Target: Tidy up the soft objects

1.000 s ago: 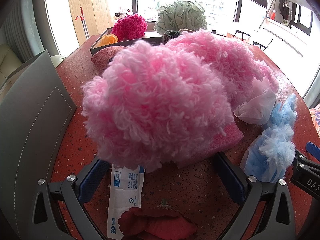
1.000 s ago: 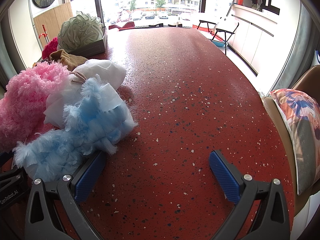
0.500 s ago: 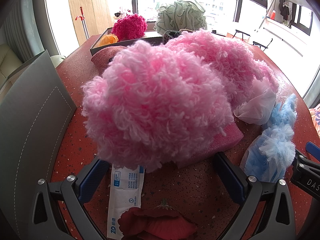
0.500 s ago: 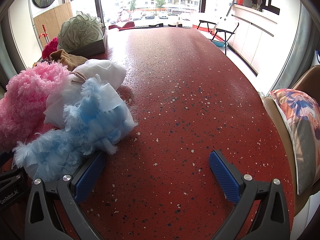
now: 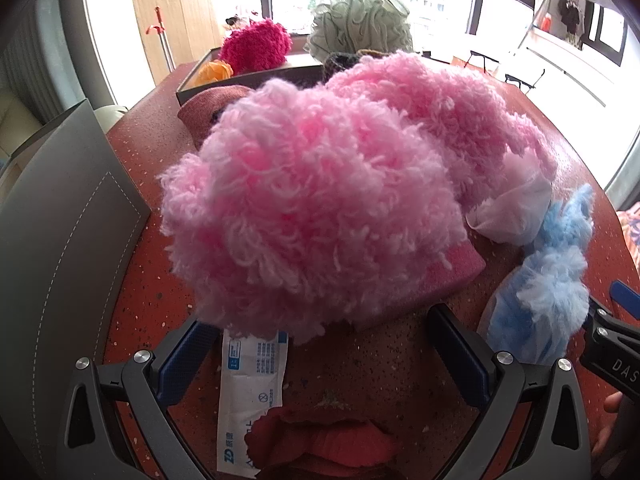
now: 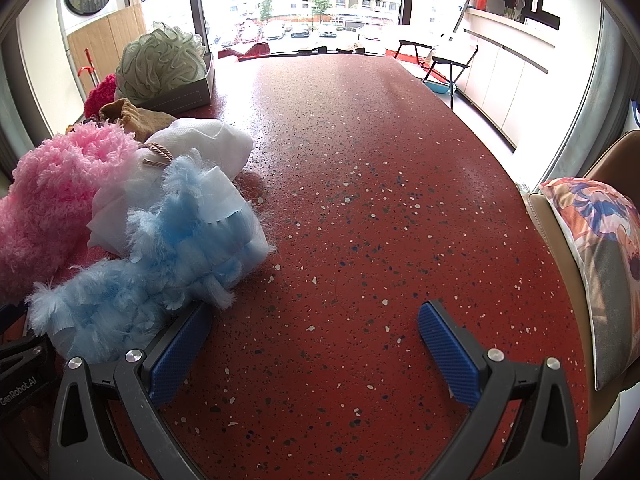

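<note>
Left gripper [image 5: 320, 354] spread wide, holding nothing, low over the red speckled table [image 6: 360, 184]. Pink fluffy heap [image 5: 320, 200] directly ahead, its shaggy edge overhanging the gap and perhaps brushing the left fingertip. White packet [image 5: 250, 388] and a dark red petal-like thing [image 5: 320, 446] lying between the fingers. Right gripper [image 6: 316, 344] likewise wide apart and empty, bare table between the pads. Blue feathery bundle [image 6: 160, 264] just outside and against its left finger, white gauzy cloth [image 6: 200, 148] behind.
</note>
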`<state>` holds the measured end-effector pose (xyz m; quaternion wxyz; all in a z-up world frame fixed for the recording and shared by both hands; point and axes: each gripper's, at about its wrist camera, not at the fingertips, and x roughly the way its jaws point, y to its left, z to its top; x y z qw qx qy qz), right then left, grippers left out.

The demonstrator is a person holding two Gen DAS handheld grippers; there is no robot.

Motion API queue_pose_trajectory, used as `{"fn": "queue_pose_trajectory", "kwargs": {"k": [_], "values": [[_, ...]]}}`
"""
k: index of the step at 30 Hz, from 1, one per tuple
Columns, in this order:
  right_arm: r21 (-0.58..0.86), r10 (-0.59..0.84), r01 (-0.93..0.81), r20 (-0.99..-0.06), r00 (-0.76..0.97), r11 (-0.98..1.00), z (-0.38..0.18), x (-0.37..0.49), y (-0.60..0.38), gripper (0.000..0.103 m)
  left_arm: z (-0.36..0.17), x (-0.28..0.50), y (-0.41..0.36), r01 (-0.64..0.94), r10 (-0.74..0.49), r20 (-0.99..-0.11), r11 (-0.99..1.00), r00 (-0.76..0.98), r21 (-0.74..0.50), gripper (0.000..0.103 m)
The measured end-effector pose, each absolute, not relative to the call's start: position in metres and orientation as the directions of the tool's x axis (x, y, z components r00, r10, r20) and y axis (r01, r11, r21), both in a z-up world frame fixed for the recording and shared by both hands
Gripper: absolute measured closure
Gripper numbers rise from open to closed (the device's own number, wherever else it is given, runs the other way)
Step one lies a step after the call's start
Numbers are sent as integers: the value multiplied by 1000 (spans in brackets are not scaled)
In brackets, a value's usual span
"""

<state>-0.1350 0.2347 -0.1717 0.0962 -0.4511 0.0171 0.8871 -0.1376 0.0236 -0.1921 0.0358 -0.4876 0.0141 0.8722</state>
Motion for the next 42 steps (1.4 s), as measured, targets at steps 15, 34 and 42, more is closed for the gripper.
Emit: {"fn": "queue_pose_trajectory", "kwargs": {"k": [15, 34, 42], "values": [[15, -30, 44, -928, -372, -999, -122, -140, 221, 0, -146, -131, 23, 72, -50, -947, -997, -316, 29, 0], [76, -123, 151, -934, -335, -986, -45, -138, 219, 0, -56, -125, 35, 106, -83, -924, -993, -372, 47, 0], [59, -134, 222, -931, -339, -973, -36, -138, 205, 0, -55, -126, 31, 98, -47, -925, -995, -378, 11, 0]]}}
